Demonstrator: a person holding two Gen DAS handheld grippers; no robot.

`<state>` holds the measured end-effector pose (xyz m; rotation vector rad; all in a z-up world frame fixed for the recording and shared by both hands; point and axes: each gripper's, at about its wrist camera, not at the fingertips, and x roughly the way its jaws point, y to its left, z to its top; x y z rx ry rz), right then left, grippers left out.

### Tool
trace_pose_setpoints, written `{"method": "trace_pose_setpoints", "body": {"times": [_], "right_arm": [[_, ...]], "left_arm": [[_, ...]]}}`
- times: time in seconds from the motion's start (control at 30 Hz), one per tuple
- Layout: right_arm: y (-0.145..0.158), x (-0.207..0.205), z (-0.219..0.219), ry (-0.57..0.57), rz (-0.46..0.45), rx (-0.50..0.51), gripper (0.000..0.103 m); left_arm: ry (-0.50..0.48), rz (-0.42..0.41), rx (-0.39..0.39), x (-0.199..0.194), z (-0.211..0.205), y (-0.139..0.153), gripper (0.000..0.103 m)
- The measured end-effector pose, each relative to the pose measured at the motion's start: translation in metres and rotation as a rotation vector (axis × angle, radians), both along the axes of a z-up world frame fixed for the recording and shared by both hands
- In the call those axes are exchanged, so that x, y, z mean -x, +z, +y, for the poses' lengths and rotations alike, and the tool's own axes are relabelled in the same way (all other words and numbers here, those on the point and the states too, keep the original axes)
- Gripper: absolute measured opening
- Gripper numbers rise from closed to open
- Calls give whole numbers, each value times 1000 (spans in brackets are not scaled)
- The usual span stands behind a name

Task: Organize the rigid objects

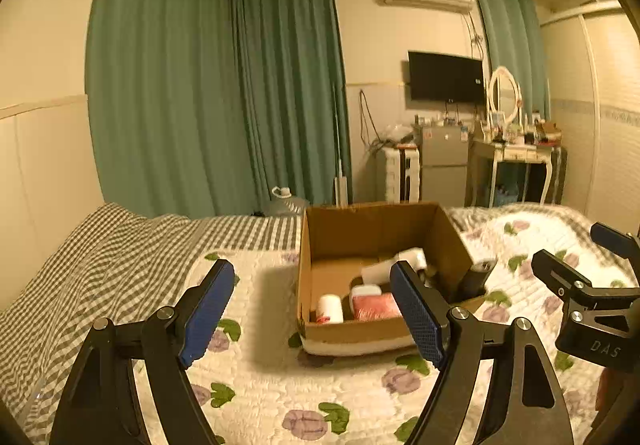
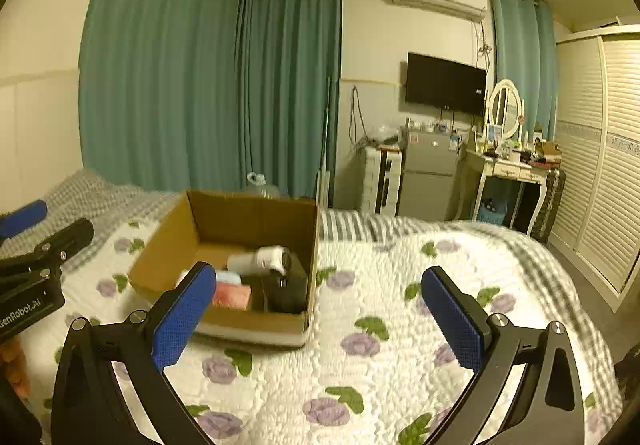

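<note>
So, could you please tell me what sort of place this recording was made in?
Most likely a lived-in bedroom: the cardboard box sits on a bed with a floral quilt, and a dressing table with an oval mirror stands beside a wall-mounted television.

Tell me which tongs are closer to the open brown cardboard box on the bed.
Left, probably. The left tongs sit open right before the open brown cardboard box; the right tongs are open beside its right corner, over the floral quilt.
</note>
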<state>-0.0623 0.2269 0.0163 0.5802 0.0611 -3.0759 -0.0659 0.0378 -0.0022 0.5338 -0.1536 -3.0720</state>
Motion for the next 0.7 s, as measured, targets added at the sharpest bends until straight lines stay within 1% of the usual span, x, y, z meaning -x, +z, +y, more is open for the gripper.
{"method": "trace_pose_setpoints", "body": {"times": [0.03,0.13,0.23,0.37,0.7], "right_arm": [[-3,4,1,-2,-17,4,103],[-11,9,3,-9,-30,8,103],[-17,11,4,-12,-41,15,103],[-20,11,3,-15,-47,9,103],[-16,7,2,-17,-25,-14,103]], "left_arm": [[3,-11,8,1,1,-4,83],[-2,-25,19,2,-1,-15,83],[1,-42,12,6,-3,-20,83],[-7,-47,-3,7,-6,-20,83],[-15,-46,-29,4,-5,-15,83]]}}
